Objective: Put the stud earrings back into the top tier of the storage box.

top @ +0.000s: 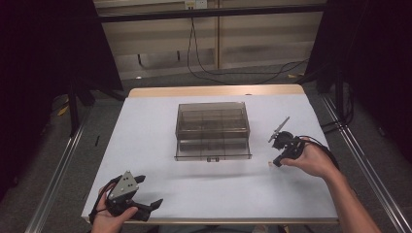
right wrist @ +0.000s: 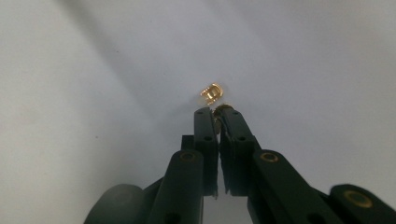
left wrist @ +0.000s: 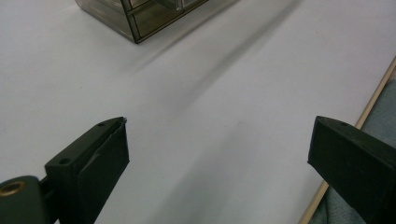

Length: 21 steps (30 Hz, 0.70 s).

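A smoky see-through compartment box [top: 212, 130] stands in the middle of the white table [top: 145, 126]; its corner [left wrist: 140, 16] is at the top of the left gripper view. My right gripper [top: 277, 163] points down at the table to the right of the box. Its jaws [right wrist: 217, 112] are shut, with a tiny brass piece [right wrist: 220, 108] pinched at the tips. A second small brass ring-like part [right wrist: 211, 92] lies on the table just beyond them. My left gripper [top: 151, 190] rests near the front left edge, jaws wide open [left wrist: 219, 140] with nothing between them.
The table's wooden front edge [left wrist: 369, 107] runs close to the left gripper's right jaw. Metal rails [top: 63, 160] flank the table on both sides. Black cables [top: 233, 73] lie on the floor behind it.
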Tool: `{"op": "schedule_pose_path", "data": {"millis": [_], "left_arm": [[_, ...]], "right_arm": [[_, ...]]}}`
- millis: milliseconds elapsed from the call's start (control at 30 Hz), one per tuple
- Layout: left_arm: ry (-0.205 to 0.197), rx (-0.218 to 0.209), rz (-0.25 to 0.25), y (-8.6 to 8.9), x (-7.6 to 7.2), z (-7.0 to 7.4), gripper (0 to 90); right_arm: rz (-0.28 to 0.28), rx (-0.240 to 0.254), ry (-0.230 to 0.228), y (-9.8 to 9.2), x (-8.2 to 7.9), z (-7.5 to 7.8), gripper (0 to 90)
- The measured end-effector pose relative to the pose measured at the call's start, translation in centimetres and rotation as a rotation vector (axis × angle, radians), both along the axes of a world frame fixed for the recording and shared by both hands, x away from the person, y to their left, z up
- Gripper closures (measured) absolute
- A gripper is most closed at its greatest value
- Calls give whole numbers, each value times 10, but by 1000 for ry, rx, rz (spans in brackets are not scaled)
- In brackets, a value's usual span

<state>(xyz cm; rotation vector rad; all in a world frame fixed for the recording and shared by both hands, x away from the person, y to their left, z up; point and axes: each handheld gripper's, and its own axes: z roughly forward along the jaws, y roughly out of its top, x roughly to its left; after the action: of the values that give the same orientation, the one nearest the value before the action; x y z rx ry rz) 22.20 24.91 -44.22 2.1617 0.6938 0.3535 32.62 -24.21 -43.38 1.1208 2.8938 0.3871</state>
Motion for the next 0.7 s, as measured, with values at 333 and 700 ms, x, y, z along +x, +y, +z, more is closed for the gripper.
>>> {"op": "schedule_pose_path", "data": {"millis": [333, 700], "left_arm": [[3, -10, 3, 0, 1, 0, 51], [0, -12, -1, 1, 1, 0, 50]], "right_arm": [[29, 73, -39, 1, -4, 20, 864], [93, 103, -77, 15, -5, 45, 864]]}}
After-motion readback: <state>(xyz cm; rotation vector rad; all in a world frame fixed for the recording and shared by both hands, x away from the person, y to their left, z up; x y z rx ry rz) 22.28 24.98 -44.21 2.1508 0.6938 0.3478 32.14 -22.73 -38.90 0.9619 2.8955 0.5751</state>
